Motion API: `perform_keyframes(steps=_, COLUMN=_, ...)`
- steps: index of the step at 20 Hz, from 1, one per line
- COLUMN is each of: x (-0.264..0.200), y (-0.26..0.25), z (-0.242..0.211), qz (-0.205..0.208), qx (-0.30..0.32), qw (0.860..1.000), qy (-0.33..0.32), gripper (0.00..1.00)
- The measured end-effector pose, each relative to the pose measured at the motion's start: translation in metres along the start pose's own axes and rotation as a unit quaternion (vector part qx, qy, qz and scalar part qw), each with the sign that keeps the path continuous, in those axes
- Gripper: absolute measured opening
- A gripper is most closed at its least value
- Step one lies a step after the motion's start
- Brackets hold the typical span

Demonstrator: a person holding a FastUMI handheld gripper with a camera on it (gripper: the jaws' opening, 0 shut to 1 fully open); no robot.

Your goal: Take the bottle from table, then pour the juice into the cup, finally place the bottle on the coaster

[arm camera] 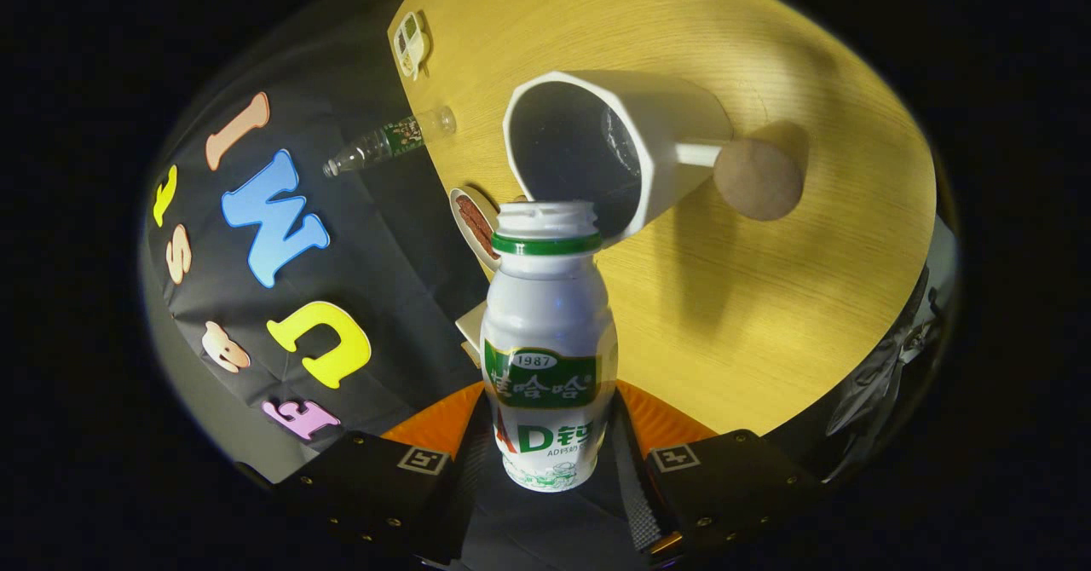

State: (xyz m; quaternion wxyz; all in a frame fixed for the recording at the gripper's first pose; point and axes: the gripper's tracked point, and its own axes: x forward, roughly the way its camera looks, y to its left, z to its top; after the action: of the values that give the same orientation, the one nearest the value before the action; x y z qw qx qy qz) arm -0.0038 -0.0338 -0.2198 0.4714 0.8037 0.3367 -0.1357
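A small white bottle (pixel 548 341) with a green label and an open neck stands between my fingers, and my gripper (pixel 550 443) is shut on its lower body. The whole view is rolled sideways, so the bottle is tipped over the wooden table (pixel 767 315). Its open mouth sits right at the rim of a white cup (pixel 618 145) with a dark inside; the cup's handle points away from the bottle. Just beyond the handle lies a round brown coaster (pixel 757 179). No juice stream is visible.
A clear empty plastic bottle (pixel 388 141) lies near the table's edge by the black cloth wall. A small white toy car (pixel 411 43) sits farther along that edge. A round plate with something brown (pixel 476 223) shows just behind the held bottle's neck.
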Motion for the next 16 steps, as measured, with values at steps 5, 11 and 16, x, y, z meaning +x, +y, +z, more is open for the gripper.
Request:
perform_keyframes(steps=5, x=0.009, y=-0.008, z=0.000, qz=-0.007, qx=-0.074, qw=0.997, qy=-0.029, gripper=0.71)
perform_keyframes(steps=11, x=0.020, y=-0.032, z=0.008, qz=-0.019, qx=-0.214, qw=0.972, qy=-0.092, gripper=0.71)
perform_keyframes(steps=16, x=0.028, y=-0.033, z=0.016, qz=-0.031, qx=-0.336, qw=0.929, qy=-0.151, gripper=0.71)
